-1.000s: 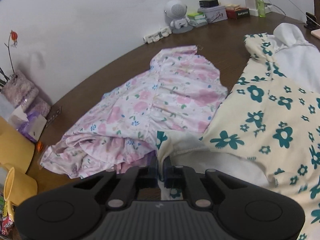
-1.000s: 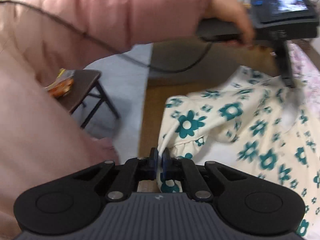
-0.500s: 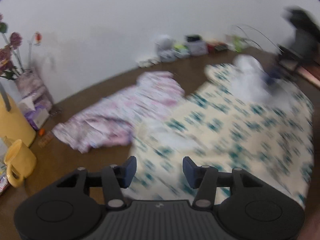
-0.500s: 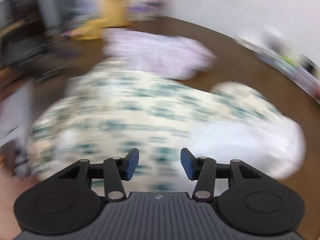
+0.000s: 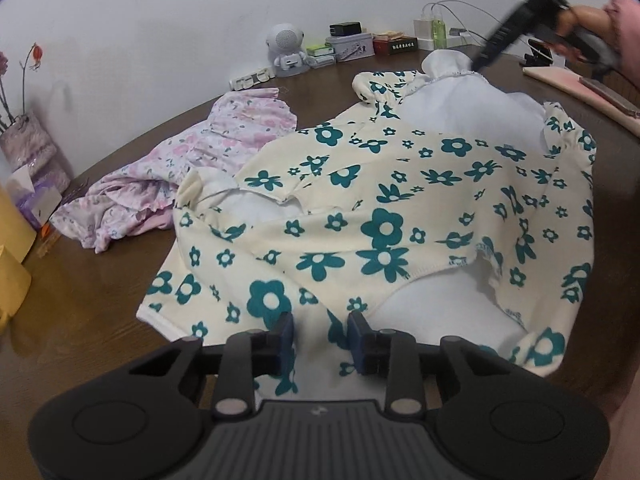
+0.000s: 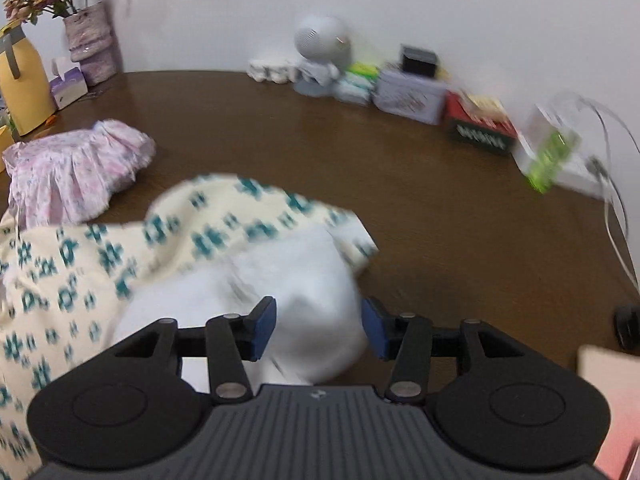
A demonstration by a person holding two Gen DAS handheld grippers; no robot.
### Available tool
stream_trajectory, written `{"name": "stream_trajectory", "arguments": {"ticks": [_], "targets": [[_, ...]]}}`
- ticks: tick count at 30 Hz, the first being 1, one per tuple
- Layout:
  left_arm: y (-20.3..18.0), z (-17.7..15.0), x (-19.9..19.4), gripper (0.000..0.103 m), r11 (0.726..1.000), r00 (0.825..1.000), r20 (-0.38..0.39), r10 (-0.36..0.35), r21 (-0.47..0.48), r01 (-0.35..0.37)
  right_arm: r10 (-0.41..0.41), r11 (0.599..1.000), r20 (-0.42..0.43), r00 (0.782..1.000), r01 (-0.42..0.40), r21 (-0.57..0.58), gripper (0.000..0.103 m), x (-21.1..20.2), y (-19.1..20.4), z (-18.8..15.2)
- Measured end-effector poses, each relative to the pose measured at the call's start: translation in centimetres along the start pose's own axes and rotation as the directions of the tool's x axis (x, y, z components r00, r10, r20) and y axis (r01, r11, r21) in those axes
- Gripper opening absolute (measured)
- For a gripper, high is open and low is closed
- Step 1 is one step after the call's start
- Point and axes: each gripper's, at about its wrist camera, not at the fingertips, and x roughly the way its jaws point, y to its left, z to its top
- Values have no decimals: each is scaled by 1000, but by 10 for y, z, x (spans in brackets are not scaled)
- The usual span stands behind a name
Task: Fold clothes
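Lying spread across the middle of the brown table (image 5: pixel 100 312): cream garment with teal flowers (image 5: pixel 384 216), white lining showing at collar and near hem, partly folded over itself. Overlapping at its far left side: pink floral garment (image 5: pixel 192 160), crumpled, toward the table's left edge.

Left tool (image 5: pixel 320 338): poised over the cream garment's near hem, blue pads apart, jaws just narrowed after opening, cloth visible below the gap but not pinched; released.

Right tool (image 6: pixel 319 328): over the white collar end of the same garment, at its far right end as seen from the left wrist view. Jaws spread wide, just been opening, white cloth bulging between the pads without being pressed; released. Right wrist view blurred. Hand (image 5: pixel 576 20) with pink sleeve seen gripping its handle in the left wrist view.

Along the table's far edge by the wall: grey round-headed robot figure (image 5: pixel 286 50), white power strip (image 5: pixel 252 78), metal tin (image 5: pixel 352 48), red box (image 5: pixel 396 45), green bottle (image 5: pixel 440 32) with white cables. At the left edge: yellow jug (image 6: pixel 24 84), tissue box (image 6: pixel 68 88), vase with flowers (image 6: pixel 92 44).
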Motion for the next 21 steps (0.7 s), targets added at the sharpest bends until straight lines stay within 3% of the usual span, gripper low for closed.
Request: {"name": "stream_trajectory", "arguments": {"ticks": [6, 8, 12, 18, 21], "targets": [[-4, 4, 2, 30, 1000, 999, -21, 31, 0, -31, 106, 993, -43, 993, -108, -48, 49, 0, -3, -40], [-6, 5, 3, 30, 999, 998, -27, 54, 6, -54, 122, 988, -61, 991, -128, -90, 41, 5, 9, -42], [-11, 8, 6, 29, 993, 992, -44, 114, 38, -113, 113, 979, -93, 989, -127, -159, 0, 6, 28, -44], [-7, 9, 13, 28, 967, 966, -83, 246, 89, -238, -20, 995, -100, 995, 10, -97, 0, -13, 10, -71], [0, 8, 16, 28, 959, 956, -93, 279, 83, -271, -16, 1000, -99, 995, 14, -18, 0, -30, -7, -96]]}}
